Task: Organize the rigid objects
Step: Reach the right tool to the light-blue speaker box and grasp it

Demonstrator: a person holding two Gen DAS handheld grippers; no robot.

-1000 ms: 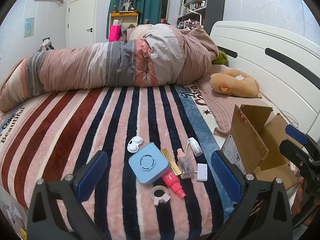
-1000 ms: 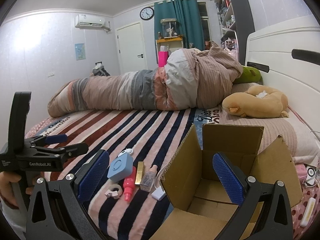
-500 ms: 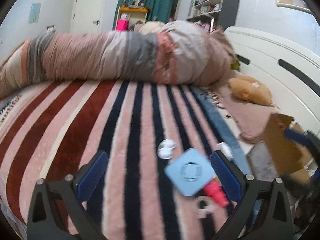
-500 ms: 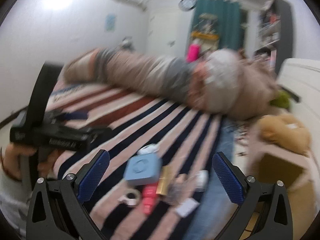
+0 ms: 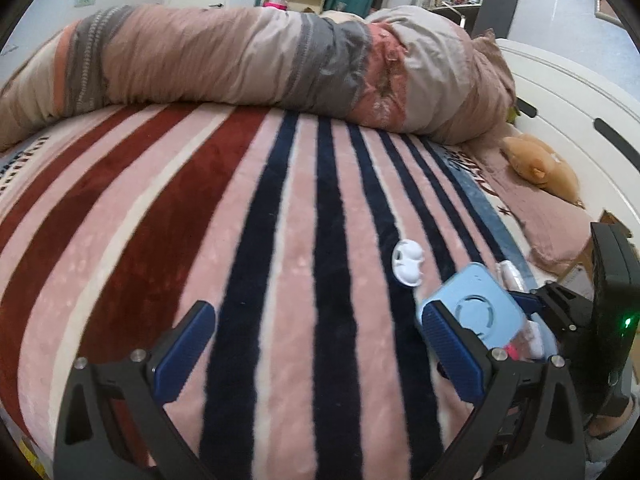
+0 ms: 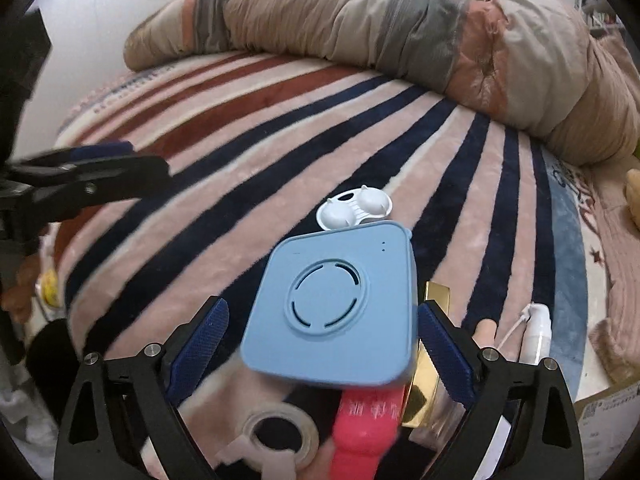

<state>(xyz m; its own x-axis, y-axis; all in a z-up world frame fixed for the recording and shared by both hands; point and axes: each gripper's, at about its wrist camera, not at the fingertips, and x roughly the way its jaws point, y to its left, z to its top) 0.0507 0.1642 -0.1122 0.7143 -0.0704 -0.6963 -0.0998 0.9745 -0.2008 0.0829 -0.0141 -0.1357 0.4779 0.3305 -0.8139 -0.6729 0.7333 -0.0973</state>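
We see the right gripper (image 6: 322, 344) low over a striped blanket (image 6: 248, 152), jaws wide apart, straddling a blue square device (image 6: 334, 308) that lies flat between the blue pads (image 6: 200, 344); pads look just off its edges, nothing gripped. Touching the device's far edge sits a white contact lens case (image 6: 354, 206). At its near edge lies a pink bottle (image 6: 366, 428), partly under it, and beside that a clear tape ring (image 6: 280, 436). A gold bar (image 6: 426, 352) lies along the device's right side, then a white spray bottle (image 6: 536, 332) further right. A cardboard box (image 6: 608, 404) corner shows at far right.

Left gripper (image 5: 316, 354) hovers over bare blanket (image 5: 160, 220), jaws wide apart, holding nothing. From its view the blue device (image 5: 474, 308) sits just behind its right pad (image 5: 452, 356), lens case (image 5: 408, 262) just beyond it, right gripper body (image 5: 612, 312) at far right. A rolled duvet (image 5: 248, 56) lies across the far side of the bed, a tan plush toy (image 5: 540, 164) near the white headboard (image 5: 572, 92)
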